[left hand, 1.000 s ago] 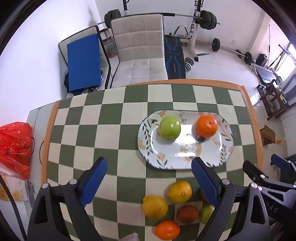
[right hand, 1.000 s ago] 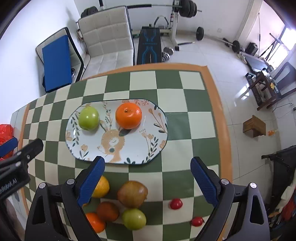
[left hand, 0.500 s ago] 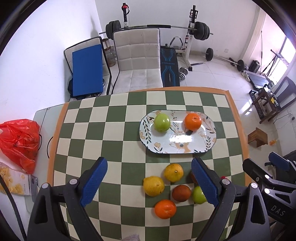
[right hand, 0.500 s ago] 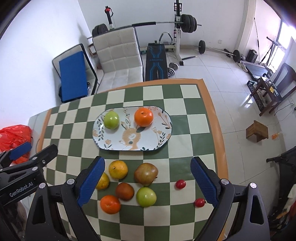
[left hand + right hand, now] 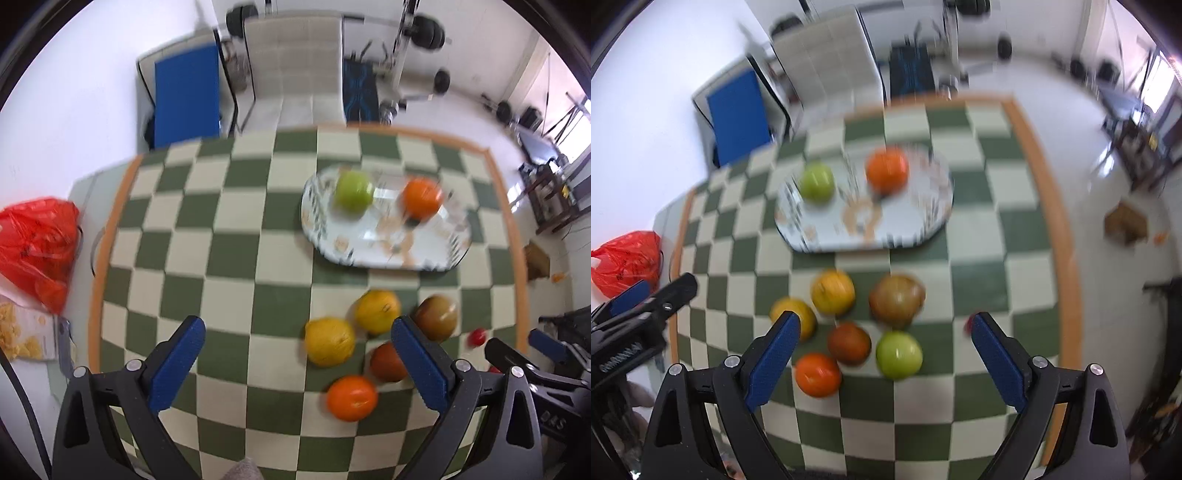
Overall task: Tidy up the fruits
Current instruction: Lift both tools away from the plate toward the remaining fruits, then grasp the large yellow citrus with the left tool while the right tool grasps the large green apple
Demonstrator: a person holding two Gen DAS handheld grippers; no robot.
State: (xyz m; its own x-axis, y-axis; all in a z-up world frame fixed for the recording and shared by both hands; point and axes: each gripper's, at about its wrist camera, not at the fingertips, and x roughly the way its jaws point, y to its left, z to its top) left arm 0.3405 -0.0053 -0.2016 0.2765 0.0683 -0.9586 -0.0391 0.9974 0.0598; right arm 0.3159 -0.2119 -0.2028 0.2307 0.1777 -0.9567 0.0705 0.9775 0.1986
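A flowered oval plate (image 5: 384, 254) (image 5: 849, 229) on the checkered table holds a green apple (image 5: 353, 191) and an orange (image 5: 422, 197). Nearer lie several loose fruits: two yellow citrus (image 5: 330, 346) (image 5: 833, 291), a russet apple (image 5: 897, 301), a dark red fruit (image 5: 849, 343), a green apple (image 5: 899, 354), an orange (image 5: 818, 373) and small red ones (image 5: 476, 336). My left gripper (image 5: 295, 326) hovers above the cluster's left side, its jaws opening and holding nothing. My right gripper (image 5: 884, 320) hangs open over the cluster, empty.
A red plastic bag (image 5: 35, 247) and a snack packet (image 5: 22, 332) lie off the table's left edge. A white chair (image 5: 295, 62) and a blue-padded chair (image 5: 186, 96) stand behind the table. Gym equipment fills the back. A small box (image 5: 1124, 223) sits on the floor at right.
Both views are now blurred by motion. Both grippers have shifted, and the loose fruits look larger and closer. The left jaws stand slightly wider than before.
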